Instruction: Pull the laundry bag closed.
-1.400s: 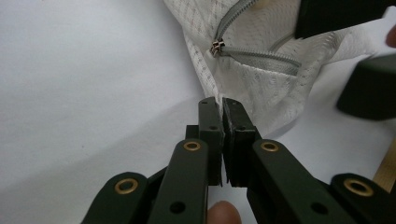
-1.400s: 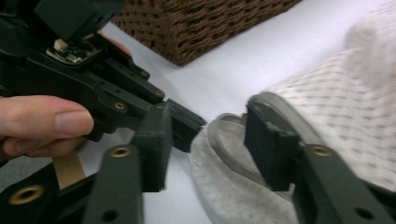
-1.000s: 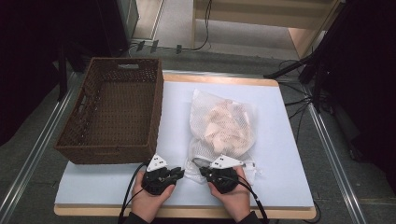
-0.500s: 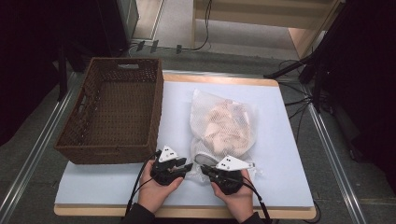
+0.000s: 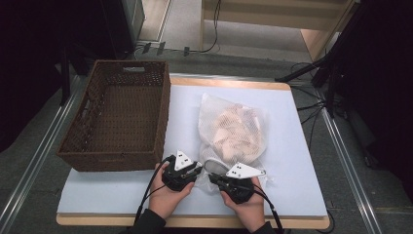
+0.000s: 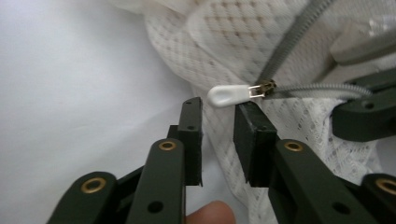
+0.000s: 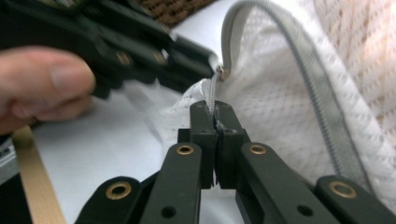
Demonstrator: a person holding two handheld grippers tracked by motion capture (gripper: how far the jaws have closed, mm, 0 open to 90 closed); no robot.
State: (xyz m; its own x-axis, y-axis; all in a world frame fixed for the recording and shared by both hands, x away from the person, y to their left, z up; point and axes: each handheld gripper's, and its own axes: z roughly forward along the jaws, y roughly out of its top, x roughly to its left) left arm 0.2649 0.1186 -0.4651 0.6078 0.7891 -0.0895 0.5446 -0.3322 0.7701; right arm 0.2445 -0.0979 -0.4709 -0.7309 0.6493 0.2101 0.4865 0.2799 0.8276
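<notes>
White table [image 5: 122, 195], stuffed mesh bag [image 5: 234, 129], right hand-held gripper [image 7: 215, 114] clamping its edge, left [image 6: 219, 116] agape.

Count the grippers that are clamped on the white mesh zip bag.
1. The right gripper is shut on the white mesh zip bag's zipper edge. The left gripper is open, just short of the white zipper pull.

Inside the mesh bag [image 5: 234, 131] sits a pale tan bundle, too veiled by the netting to identify. In the right claw view, the left claw [image 7: 140, 44] and thumb [image 7: 42, 84] blur out of focus. The fingertip [image 6: 210, 215] is cut off at the bottom edge.
</notes>
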